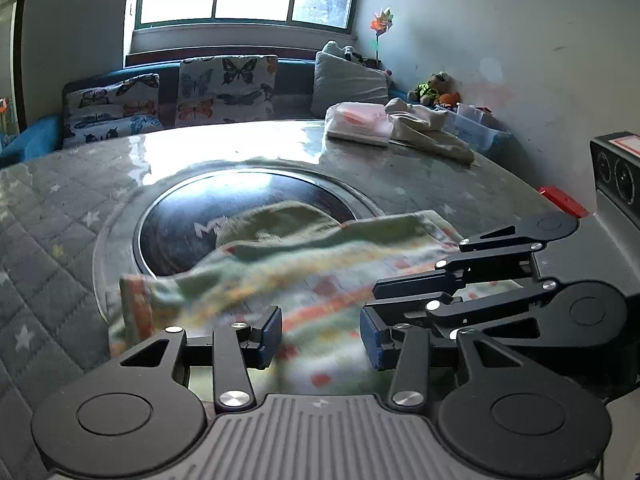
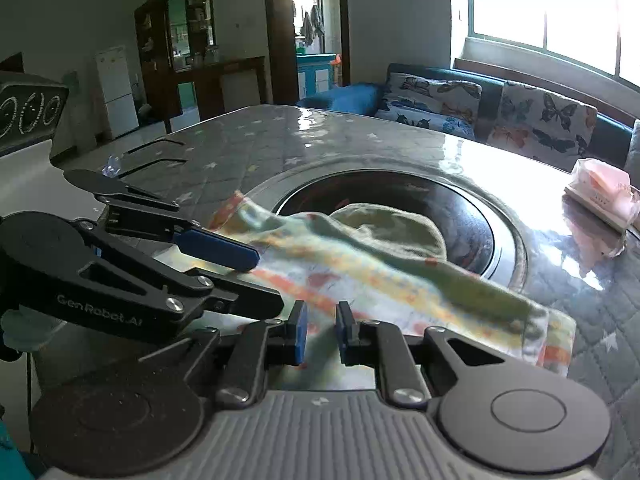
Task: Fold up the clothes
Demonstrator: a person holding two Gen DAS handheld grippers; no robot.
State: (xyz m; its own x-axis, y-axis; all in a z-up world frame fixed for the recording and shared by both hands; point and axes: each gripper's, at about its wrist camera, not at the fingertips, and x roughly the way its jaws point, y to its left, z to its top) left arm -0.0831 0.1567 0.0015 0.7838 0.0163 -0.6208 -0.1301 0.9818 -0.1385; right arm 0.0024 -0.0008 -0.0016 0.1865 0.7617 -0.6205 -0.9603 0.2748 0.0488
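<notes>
A small pale-green garment [image 1: 280,272] with orange and yellow print lies rumpled on the table, partly over a dark round inset plate [image 1: 180,232]. It looks blurred in both views. My left gripper [image 1: 320,338] hovers over its near edge, open, with nothing between the blue pads. My right gripper [image 1: 372,298] comes in from the right, close beside it. In the right wrist view the right gripper [image 2: 322,332] shows only a narrow gap, its pads apart over the garment [image 2: 380,272]. The left gripper [image 2: 266,280] reaches in from the left there, with its jaws apart.
A quilted grey cover [image 1: 48,240] with stars tops the table. A folded pink-and-white stack [image 1: 358,124] and a loose beige cloth [image 1: 428,128] sit at the far right. A sofa with butterfly cushions [image 1: 224,88] stands behind, with plastic bins [image 1: 476,128] by the wall.
</notes>
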